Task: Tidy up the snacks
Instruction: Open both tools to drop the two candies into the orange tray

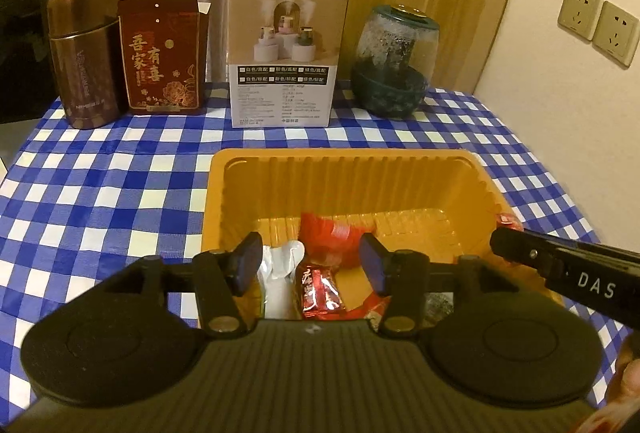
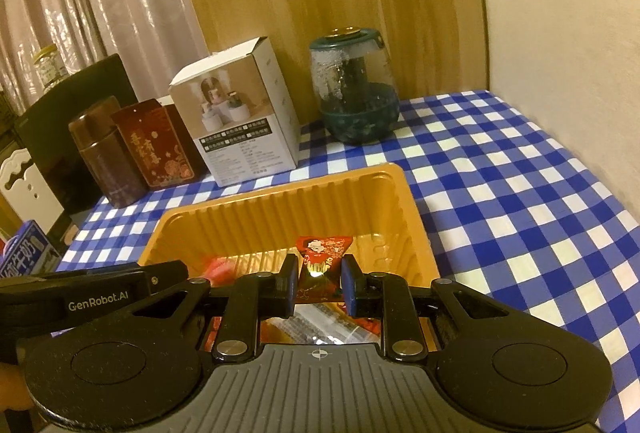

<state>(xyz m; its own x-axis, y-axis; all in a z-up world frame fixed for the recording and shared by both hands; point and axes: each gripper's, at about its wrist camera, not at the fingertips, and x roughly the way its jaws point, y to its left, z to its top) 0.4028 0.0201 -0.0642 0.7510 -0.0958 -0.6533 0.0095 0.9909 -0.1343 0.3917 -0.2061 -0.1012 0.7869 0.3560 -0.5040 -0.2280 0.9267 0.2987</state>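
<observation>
A red candy [image 2: 318, 259] is pinched in the right gripper [image 2: 319, 287] over the yellow tray [image 2: 280, 205]; the left gripper [image 1: 310, 265] is spread empty. Release should be made low, inside the walls.

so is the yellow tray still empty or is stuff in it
Not empty. The yellow tray holds several wrapped snacks at its near end, including a red foil candy; its far half is bare.
</observation>
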